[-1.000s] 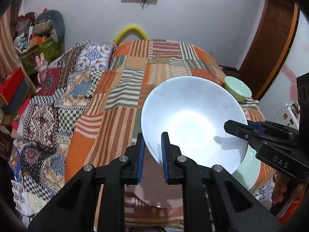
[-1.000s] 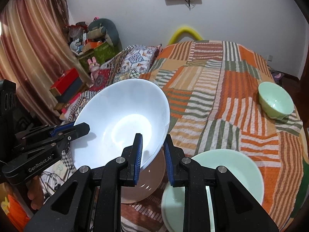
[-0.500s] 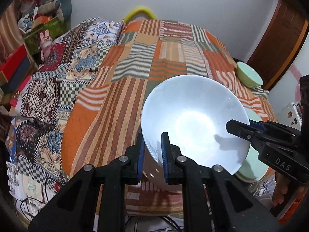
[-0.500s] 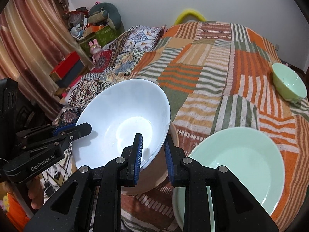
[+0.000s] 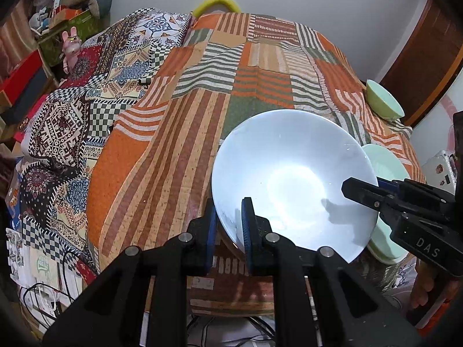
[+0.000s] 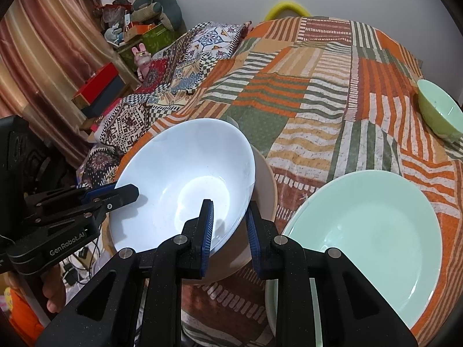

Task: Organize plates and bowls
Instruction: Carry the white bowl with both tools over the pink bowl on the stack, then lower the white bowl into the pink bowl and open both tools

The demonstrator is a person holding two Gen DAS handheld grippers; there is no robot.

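A large white bowl (image 5: 292, 179) is held between both grippers, tilted, just above a tan plate (image 6: 264, 185) on the patchwork bedspread. My left gripper (image 5: 228, 225) is shut on the bowl's left rim. My right gripper (image 6: 230, 225) is shut on the bowl's (image 6: 185, 185) right rim. Each gripper shows in the other's view: the right gripper (image 5: 358, 189) and the left gripper (image 6: 124, 192). A large pale green plate (image 6: 373, 231) lies to the right, near the front edge. A small pale green bowl (image 6: 441, 112) sits at the far right.
The striped orange bedspread (image 5: 202, 92) stretches back to a white wall. A patterned quilt (image 5: 78, 121) lies on the left. Boxes and soft toys (image 6: 139, 37) stand at the left by a curtain. Cables and papers lie on the floor below the front edge (image 5: 43, 295).
Both grippers have lowered the white bowl toward the near edge of the bed, over the tan plate. The green plate now looks closer in the right wrist view.
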